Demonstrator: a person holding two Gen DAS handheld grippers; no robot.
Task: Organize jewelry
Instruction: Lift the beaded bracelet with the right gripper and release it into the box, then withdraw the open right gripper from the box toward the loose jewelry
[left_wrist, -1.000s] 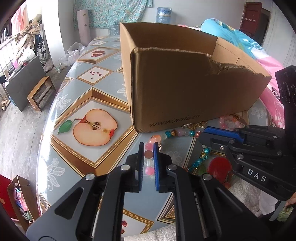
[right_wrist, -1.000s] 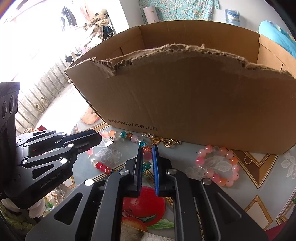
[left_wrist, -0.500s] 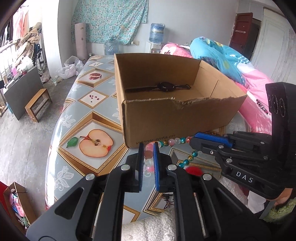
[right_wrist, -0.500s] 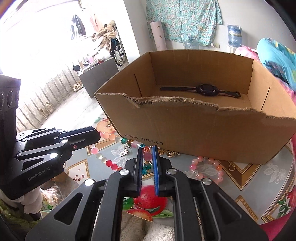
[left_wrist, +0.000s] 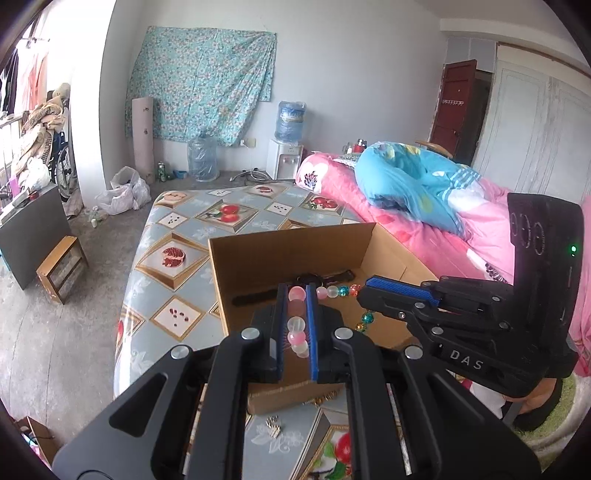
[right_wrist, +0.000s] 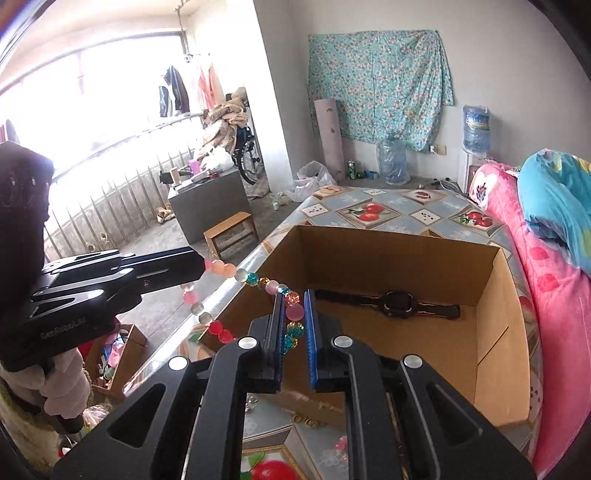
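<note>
A necklace (left_wrist: 334, 291) of pink, white, teal and amber beads hangs stretched between my two grippers, above the near wall of an open cardboard box (left_wrist: 288, 247). My left gripper (left_wrist: 296, 291) is shut on its pink and white beads. My right gripper (right_wrist: 294, 299) is shut on a pink bead, and more of the necklace (right_wrist: 253, 278) dangles below. Each gripper shows in the other's view: the right gripper (left_wrist: 369, 286) and the left gripper (right_wrist: 197, 264). A black wristwatch (right_wrist: 400, 304) lies flat inside the box (right_wrist: 495, 332).
The box stands on a table with a fruit-patterned cloth (left_wrist: 177, 280). Gold chain pieces (left_wrist: 325, 397), a small silver clasp (left_wrist: 274, 431) and a pink bead bracelet (right_wrist: 341, 445) lie on the table before the box. A bed with pink bedding (left_wrist: 424, 236) borders the right side.
Both grippers have risen together, lifting the bead necklace off the table to above the box's front wall. The box's inside and the watch have come into view.
</note>
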